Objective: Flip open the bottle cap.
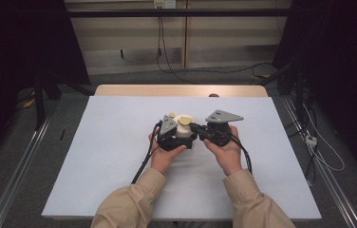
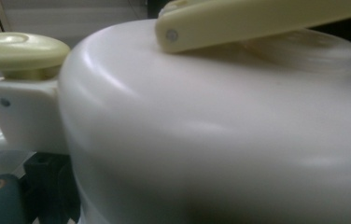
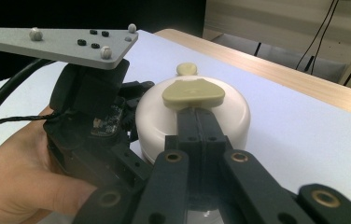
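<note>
Right up against the lens, the right gripper (image 3: 197, 122) has its two black jaws pressed together under the pale yellow-green lever (image 3: 193, 94) atop the glossy cream plastic domed container (image 3: 229, 116), mid-table on the white table mat (image 1: 96, 156). Looks light, stiff and slippery; the lever or side knob (image 2: 19, 50) seem surer holds. Left gripper (image 1: 172, 137) hugs the dome's flank, though I cannot tell how its jaws stand. Its own view reveals the knob's bracket up close.

White sheet (image 1: 110, 156) covers the wooden table (image 1: 181, 90), wood strip showing at frame top. Black cables (image 1: 164, 52) hang down the back wall from an outlet (image 1: 163, 4), top centre. Power strip (image 1: 311, 140) on floor, right edge.
</note>
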Motion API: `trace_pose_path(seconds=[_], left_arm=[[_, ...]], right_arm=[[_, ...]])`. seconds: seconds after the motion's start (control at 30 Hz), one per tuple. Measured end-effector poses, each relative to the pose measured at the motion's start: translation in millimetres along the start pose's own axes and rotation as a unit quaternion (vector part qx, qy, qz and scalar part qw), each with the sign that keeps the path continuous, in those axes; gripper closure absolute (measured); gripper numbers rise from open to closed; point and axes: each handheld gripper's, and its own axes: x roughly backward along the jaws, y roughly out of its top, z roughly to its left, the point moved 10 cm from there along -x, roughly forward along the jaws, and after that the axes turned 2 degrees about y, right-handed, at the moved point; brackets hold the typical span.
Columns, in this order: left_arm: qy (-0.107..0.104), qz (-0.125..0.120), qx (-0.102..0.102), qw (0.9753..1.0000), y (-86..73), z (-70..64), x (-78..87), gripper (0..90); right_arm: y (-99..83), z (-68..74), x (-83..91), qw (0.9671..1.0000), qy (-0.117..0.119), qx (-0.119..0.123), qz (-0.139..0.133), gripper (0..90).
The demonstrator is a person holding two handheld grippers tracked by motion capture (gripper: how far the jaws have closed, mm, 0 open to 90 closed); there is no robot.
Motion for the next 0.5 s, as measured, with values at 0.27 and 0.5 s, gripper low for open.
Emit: trace_pose_path(seconds=[0.27,0.5], left_arm=[[0.001,-0.001,0.001,1.0,0.1,-0.2,-0.1,5.8],[0.001,-0.003,0.004,1.0,0.5,-0.7,-0.3,5.8]], right_arm=[[1.3,1.6,-1.4,1.0,0.0,0.002,-0.001,90.0],[2.4,2.3,-2.5,1.0,0.001,0.003,0.0,90.0]])
